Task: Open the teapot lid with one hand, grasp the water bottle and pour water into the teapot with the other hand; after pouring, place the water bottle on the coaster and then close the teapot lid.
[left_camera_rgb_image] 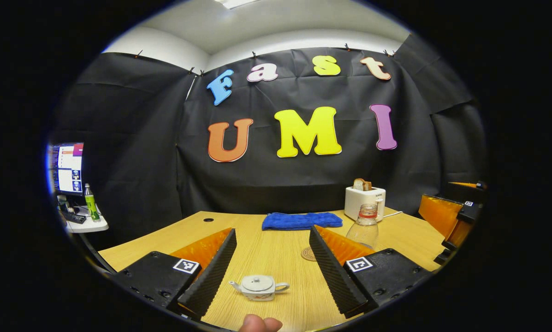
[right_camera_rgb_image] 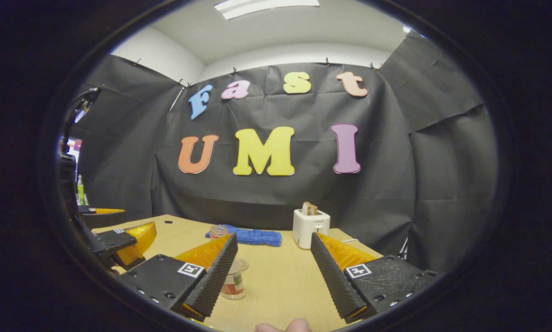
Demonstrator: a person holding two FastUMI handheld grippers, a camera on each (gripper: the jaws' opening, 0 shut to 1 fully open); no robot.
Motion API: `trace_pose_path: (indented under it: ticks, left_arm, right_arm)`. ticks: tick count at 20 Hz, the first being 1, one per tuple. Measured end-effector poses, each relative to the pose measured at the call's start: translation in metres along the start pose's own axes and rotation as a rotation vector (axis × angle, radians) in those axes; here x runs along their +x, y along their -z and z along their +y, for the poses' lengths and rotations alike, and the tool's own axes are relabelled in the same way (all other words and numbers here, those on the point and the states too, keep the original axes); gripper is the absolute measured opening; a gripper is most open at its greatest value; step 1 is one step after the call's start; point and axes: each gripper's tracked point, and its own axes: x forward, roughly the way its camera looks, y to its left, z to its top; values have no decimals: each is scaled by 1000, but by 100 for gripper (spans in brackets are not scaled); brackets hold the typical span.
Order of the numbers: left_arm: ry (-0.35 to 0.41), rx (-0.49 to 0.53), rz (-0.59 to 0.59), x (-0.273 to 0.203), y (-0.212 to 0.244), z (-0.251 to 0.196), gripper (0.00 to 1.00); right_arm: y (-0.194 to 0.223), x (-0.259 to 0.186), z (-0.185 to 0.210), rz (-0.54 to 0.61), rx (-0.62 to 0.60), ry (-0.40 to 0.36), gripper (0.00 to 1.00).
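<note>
teapot (left_camera_rgb_image: pixel 259 287), lid on, sits near the table's (left_camera_rgb_image: pixel 276 249) front edge between the wide-open, empty left gripper (left_camera_rgb_image: pixel 271 272); water bottle (right_camera_rgb_image: pixel 232 276) stands beside the coaster (left_camera_rgb_image: pixel 309 253); right gripper (right_camera_rgb_image: pixel 271 276) gapes empty over bare tabletop.

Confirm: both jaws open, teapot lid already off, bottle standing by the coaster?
Not quite: the lid is on the teapot, as the left gripper view shows. The rest holds: the left gripper and right gripper are open, and the bottle stands by the coaster.
</note>
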Motion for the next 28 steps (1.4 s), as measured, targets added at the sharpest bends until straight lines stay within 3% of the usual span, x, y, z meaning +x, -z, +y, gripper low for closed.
trace_pose_path:
  ticks: [23, 28]
  left_arm:
    - [0, 28, -6, -4, -3, -1, 99]
    - [-34, 26, -17, -5, -9, 9, 99]
  right_arm:
    - [9, -1, 7, 20, -3, -15, 95]
    - [13, 0, 20, 20, 17, -67, 95]
